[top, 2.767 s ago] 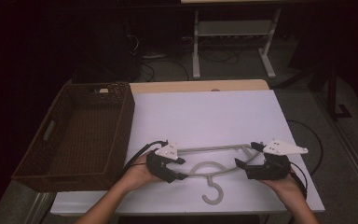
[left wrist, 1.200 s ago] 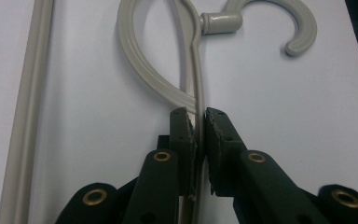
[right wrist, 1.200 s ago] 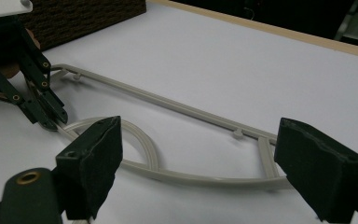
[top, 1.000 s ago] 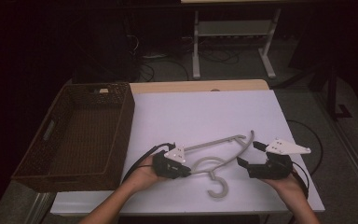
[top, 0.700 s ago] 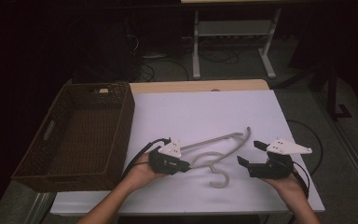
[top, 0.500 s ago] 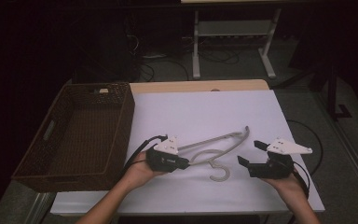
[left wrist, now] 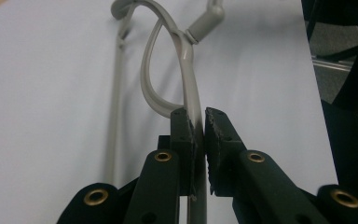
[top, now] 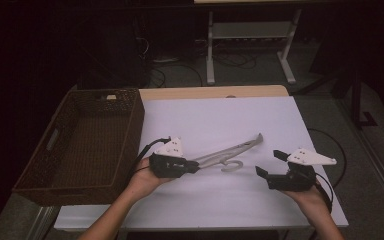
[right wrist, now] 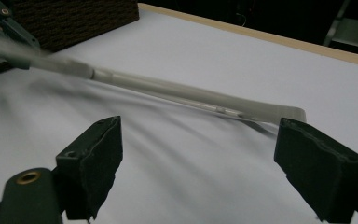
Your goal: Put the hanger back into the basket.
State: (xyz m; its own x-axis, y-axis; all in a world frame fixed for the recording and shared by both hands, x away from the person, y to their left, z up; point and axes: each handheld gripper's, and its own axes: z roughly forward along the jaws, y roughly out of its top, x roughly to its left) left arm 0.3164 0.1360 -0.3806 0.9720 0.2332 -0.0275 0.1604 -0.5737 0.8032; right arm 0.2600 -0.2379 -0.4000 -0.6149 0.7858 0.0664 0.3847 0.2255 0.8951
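- Grey plastic hanger [top: 228, 154] sits mid-table on the white table [top: 220, 120] cover, slanted: far end points up-right, near end is in my left tool [top: 196, 166].
- L tool: jaws pressed together on one hanger arm, pinching it. Left gripper view shows the grey arm running between the two pads [left wrist: 185, 135], hook loop [left wrist: 151, 70] curling off beyond them, straight bottom bar at the left of that view.
- Hanger hook [top: 231, 165] lies toward my side of the table, btw the two tools.
- R tool [top: 271, 163]: jaws spread wide, nothing btw them. It's to the right of the hanger, near but not touching.
- Right gripper view: hanger bar [right wrist: 177, 91] crosses the frame beyond the open jaws, its end [right wrist: 289, 113] close above the right pad; part of it is motion-blurred at the left.
- Brown wicker basket [top: 65, 165] stands at the table's left edge, just beside my L hand [top: 142, 182]; I can't tell what the small pale item on its far rim is.
- R hand [top: 307, 197] holds its tool near the table's front-right corner.
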